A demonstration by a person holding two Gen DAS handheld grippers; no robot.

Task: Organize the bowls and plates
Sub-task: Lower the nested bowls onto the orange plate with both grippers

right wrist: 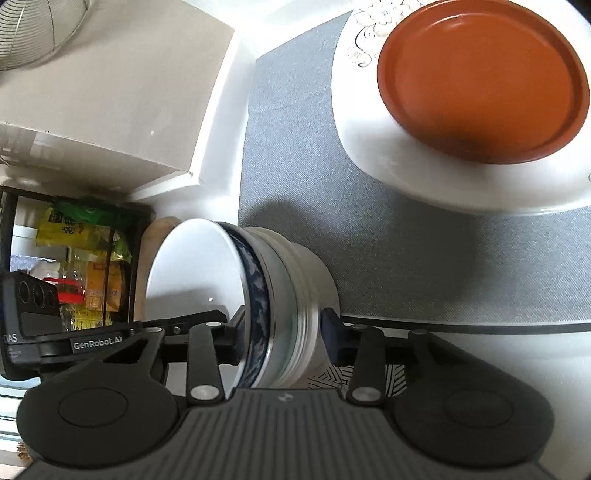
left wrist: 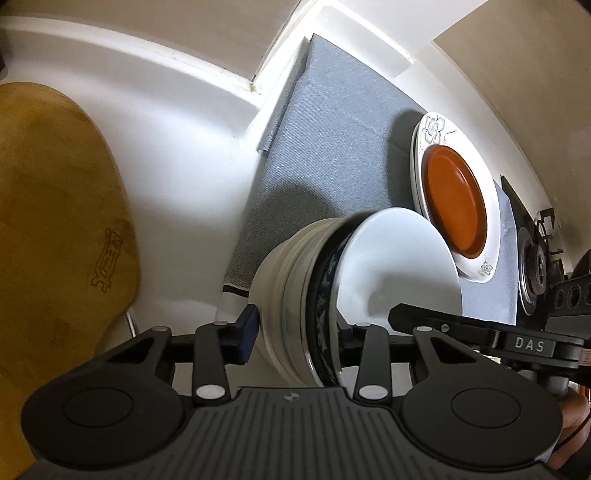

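Observation:
A stack of nested bowls [left wrist: 310, 291], white with a blue-patterned one near the top, stands on the grey mat [left wrist: 332, 147]. My left gripper [left wrist: 295, 328] is closed around the stack's rims from one side. My right gripper [right wrist: 280, 336] grips the same stack [right wrist: 280, 280] from the opposite side; its body shows in the left wrist view [left wrist: 480, 336]. An orange plate [left wrist: 454, 199] lies on white flower-patterned plates [left wrist: 436, 129] beyond the bowls, and both show in the right wrist view, the orange plate [right wrist: 480, 81] on the white plates [right wrist: 388, 147].
A wooden cutting board [left wrist: 55, 240] leans at the left. A gas stove burner [left wrist: 535, 266] is at the right. A white wall corner [right wrist: 110, 103], a black rack with yellow packages [right wrist: 85, 258] and a wire basket [right wrist: 33, 26] are left of the mat [right wrist: 314, 166].

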